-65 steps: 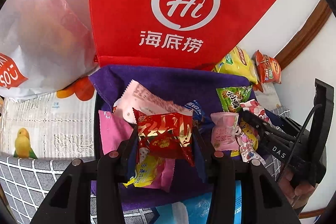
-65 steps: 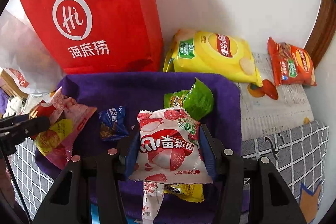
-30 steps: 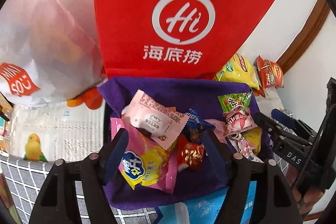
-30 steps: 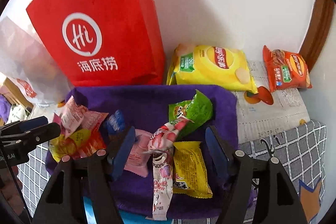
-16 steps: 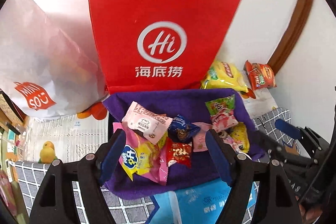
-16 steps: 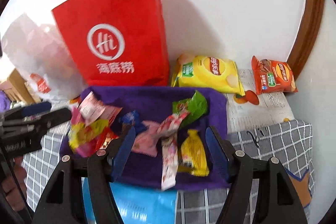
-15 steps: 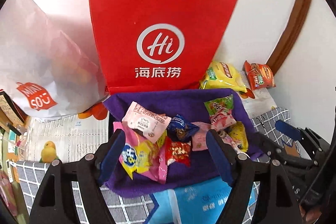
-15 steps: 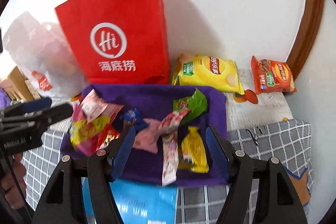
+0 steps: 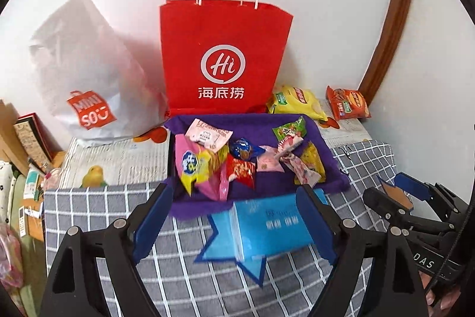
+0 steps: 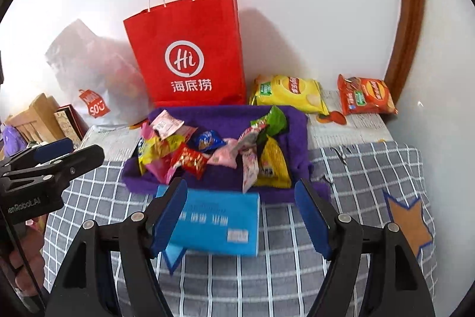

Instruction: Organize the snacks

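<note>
A purple tray (image 9: 261,125) (image 10: 225,113) holds several small snack packets: a red packet (image 9: 242,170) (image 10: 190,159), a pink-and-yellow packet (image 9: 196,165), a blue one (image 9: 243,149), a strawberry packet (image 9: 299,168) (image 10: 249,165) and a yellow one (image 10: 271,164). My left gripper (image 9: 234,211) is open and empty, held back from the tray. My right gripper (image 10: 240,205) is open and empty, also short of the tray. Each gripper shows in the other's view.
A blue tissue pack (image 9: 270,225) (image 10: 213,223) lies in front of the tray on a grey checked cloth (image 10: 356,168). A red paper bag (image 9: 222,55) and a white plastic bag (image 9: 86,73) stand behind. Yellow (image 10: 288,92) and orange (image 10: 365,95) chip bags lie at the back right.
Both grippers opened and dropped their packets, the red one and the strawberry one, into the tray. Both then pulled back and up, away from the tray.
</note>
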The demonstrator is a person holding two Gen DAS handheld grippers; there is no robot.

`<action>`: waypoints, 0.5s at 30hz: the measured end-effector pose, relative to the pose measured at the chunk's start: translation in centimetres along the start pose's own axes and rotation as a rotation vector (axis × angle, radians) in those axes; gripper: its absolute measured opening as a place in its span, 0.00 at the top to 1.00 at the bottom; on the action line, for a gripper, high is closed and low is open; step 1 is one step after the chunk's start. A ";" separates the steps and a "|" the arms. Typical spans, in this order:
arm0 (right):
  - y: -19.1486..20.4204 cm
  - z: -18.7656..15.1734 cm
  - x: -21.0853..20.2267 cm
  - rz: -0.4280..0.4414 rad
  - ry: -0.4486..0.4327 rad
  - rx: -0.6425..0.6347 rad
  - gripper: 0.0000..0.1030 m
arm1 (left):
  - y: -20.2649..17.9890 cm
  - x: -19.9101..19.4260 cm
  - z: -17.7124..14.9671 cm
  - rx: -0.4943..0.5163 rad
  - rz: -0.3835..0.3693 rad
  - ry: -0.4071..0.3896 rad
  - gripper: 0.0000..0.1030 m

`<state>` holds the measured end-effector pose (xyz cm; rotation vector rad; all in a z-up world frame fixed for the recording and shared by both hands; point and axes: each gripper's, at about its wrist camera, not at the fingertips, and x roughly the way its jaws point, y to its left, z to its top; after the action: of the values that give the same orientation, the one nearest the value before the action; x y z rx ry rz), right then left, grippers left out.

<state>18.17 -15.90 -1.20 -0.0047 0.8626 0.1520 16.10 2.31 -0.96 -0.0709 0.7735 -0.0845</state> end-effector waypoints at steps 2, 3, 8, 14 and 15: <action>0.0 -1.2 -1.1 -0.019 -0.003 -0.003 0.21 | -0.2 -1.4 -1.3 -0.001 0.008 -0.025 0.17; 0.0 -1.8 -1.6 -0.037 -0.007 -0.008 0.15 | -0.3 -1.9 -1.8 0.000 0.010 -0.034 0.17; -0.3 -5.2 -4.1 -0.073 -0.055 -0.013 0.06 | -1.0 -4.6 -4.6 0.009 0.021 -0.081 0.10; -1.8 -8.0 -6.5 -0.066 -0.039 0.029 0.04 | -1.7 -7.5 -7.9 0.002 0.027 -0.090 0.05; -1.9 -8.4 -7.1 -0.071 -0.046 0.027 0.01 | -1.8 -7.9 -8.3 0.000 0.026 -0.093 0.05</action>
<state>7.57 -19.27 -1.43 -0.0070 0.8176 0.0734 4.52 1.10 -1.22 -0.0641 0.6815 -0.0562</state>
